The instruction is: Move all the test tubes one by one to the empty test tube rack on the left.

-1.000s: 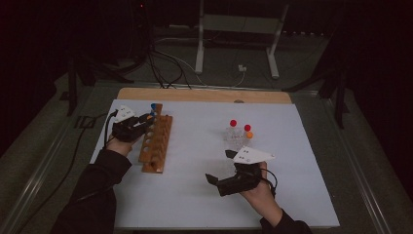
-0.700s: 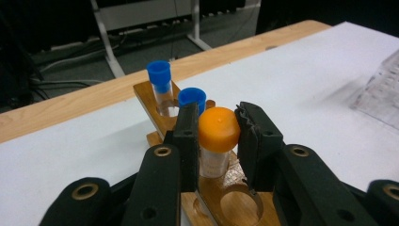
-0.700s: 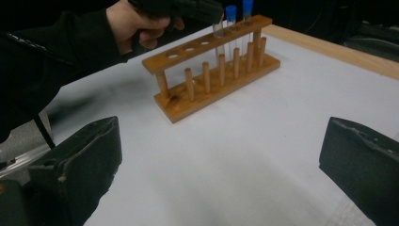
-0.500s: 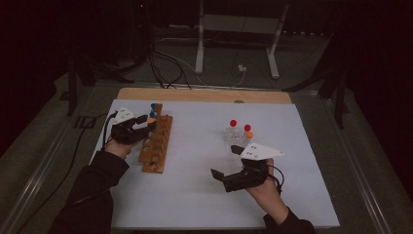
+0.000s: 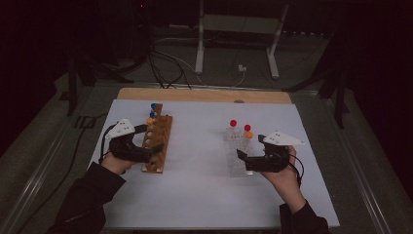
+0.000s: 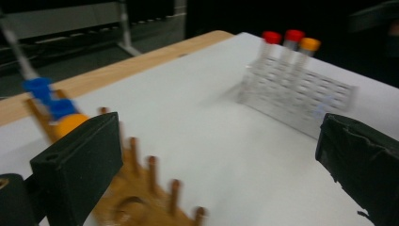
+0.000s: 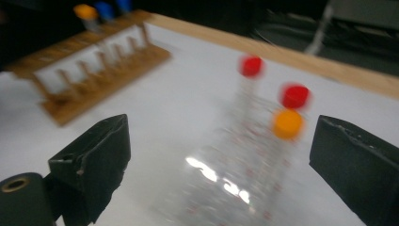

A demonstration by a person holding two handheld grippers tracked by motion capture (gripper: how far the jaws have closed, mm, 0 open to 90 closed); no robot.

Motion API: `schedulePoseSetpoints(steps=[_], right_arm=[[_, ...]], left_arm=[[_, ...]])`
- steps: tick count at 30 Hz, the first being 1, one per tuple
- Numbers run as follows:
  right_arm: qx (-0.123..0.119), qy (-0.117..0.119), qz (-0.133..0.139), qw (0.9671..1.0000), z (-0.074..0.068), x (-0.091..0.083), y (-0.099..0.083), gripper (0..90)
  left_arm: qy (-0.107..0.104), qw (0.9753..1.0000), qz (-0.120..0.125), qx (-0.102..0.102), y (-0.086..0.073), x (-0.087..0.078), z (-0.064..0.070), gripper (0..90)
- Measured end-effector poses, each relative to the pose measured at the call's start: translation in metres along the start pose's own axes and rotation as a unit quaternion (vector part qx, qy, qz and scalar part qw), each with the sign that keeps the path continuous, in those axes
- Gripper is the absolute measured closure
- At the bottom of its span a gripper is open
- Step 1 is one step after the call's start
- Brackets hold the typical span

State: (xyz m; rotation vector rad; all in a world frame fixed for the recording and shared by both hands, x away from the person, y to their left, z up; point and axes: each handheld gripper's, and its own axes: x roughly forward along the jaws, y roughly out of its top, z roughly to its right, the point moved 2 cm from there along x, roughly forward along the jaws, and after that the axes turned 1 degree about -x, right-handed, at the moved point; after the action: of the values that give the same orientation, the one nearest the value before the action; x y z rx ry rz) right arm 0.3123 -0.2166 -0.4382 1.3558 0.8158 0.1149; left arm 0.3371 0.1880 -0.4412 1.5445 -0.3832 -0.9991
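The table (image 5: pixel 195 195) under its white sheet carries two racks, well apart: a wooden rack (image 5: pixel 158 144) on the person's left and a clear plastic rack (image 5: pixel 236 153) on the right. The wooden one holds two blue-capped tubes (image 5: pixel 153 108) and an orange-capped tube (image 5: pixel 150 121) at its far end. The clear one holds two red-capped tubes (image 5: pixel 233 123) and another orange-capped one (image 5: pixel 249 135), also at the far end.

The left gripper (image 5: pixel 146 155) sits just beside the near end of the wooden rack, jaws spread wide with nothing between them. The right gripper (image 5: pixel 243 161) is at the near end of the clear rack, its jaws likewise wide apart and empty; the right gripper view looks straight along the rack toward the three caps.

From where I stand this looks like an approach: each hand lines up on its own rack, and no tube has been taken hold of yet. I'd judge the next move to be the right gripper going forward and lifting over the rack to reach a capped tube, then closing gently on it just below the cap so it comes out straight.
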Motion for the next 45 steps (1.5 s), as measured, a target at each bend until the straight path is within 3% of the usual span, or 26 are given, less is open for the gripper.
schedulePoseSetpoints(steps=[4,11,20,28,32,39,45], right_arm=[[0.014,-0.020,-0.022,0.9995,0.014,0.012,-0.012,19.1],[0.034,-0.059,-0.052,0.9963,0.034,0.033,-0.025,43.8],[0.038,-0.065,-0.070,0.9947,0.037,0.049,-0.026,64.0],[0.028,-0.066,-0.073,0.9947,0.034,0.054,-0.024,74.4],[0.020,-0.073,-0.075,0.9943,0.031,0.053,-0.022,74.7],[0.006,-0.079,-0.054,0.9953,0.028,0.038,-0.009,74.8],[-0.007,-0.078,-0.019,0.9968,0.021,0.015,0.010,74.9]], left_arm=[[-0.019,0.9998,-0.003,0.008,-0.001,-0.002,0.012,2.1],[-0.021,0.9996,-0.003,0.017,0.000,-0.002,0.017,2.1],[-0.025,0.9996,-0.004,0.012,-0.002,-0.001,0.015,2.1],[-0.029,0.9995,-0.006,0.014,-0.002,0.000,0.016,2.1],[-0.029,0.9994,-0.006,0.016,-0.001,0.000,0.017,2.1],[-0.032,0.9993,-0.003,0.018,0.001,-0.002,0.019,2.1],[-0.038,0.9991,0.000,0.021,0.005,-0.002,0.023,2.1]])
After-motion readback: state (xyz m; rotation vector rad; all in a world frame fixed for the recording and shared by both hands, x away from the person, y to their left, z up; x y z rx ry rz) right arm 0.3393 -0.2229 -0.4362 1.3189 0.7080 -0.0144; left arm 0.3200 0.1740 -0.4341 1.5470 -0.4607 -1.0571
